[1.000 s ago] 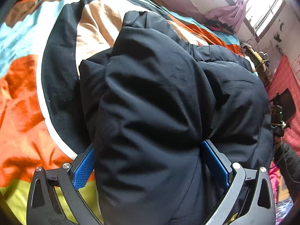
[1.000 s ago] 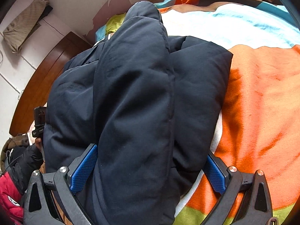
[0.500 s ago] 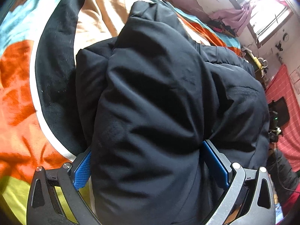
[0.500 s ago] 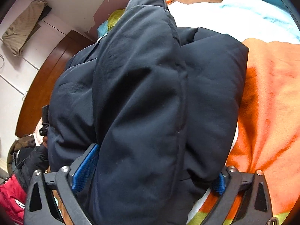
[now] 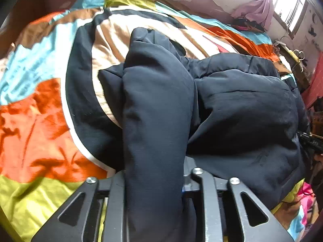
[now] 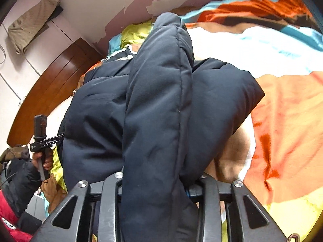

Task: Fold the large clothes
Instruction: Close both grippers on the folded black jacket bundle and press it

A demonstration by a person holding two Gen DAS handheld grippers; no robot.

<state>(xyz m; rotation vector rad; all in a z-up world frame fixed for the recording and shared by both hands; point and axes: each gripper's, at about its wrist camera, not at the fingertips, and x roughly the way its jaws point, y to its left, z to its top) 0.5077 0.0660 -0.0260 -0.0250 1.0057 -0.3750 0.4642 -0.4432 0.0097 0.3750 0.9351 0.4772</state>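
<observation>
A dark navy padded jacket (image 5: pixel 242 109) lies bunched on a bright patchwork bedspread (image 5: pixel 40 121). In the left wrist view a thick fold of it runs up between the jaws of my left gripper (image 5: pixel 153 173), which are closing and pinch the cloth; the blue pads are hidden. In the right wrist view the jacket (image 6: pixel 157 100) likewise fills my right gripper (image 6: pixel 159 175), whose jaws are closing tight on another fold. A hand (image 6: pixel 40 159) at the far left there holds the left gripper's handle.
A wooden headboard (image 6: pixel 50 92) curves along the bed's left side, with a beige cloth (image 6: pixel 30 26) hanging on the wall above. The bedspread (image 6: pixel 282 121) stretches away to the right. Pink fabric (image 5: pixel 256 10) hangs by the bright window.
Both pairs of jaws have gone from wide apart to pinched on the jacket. Both hands have risen, pulling two folds of the jacket up off the bed.
</observation>
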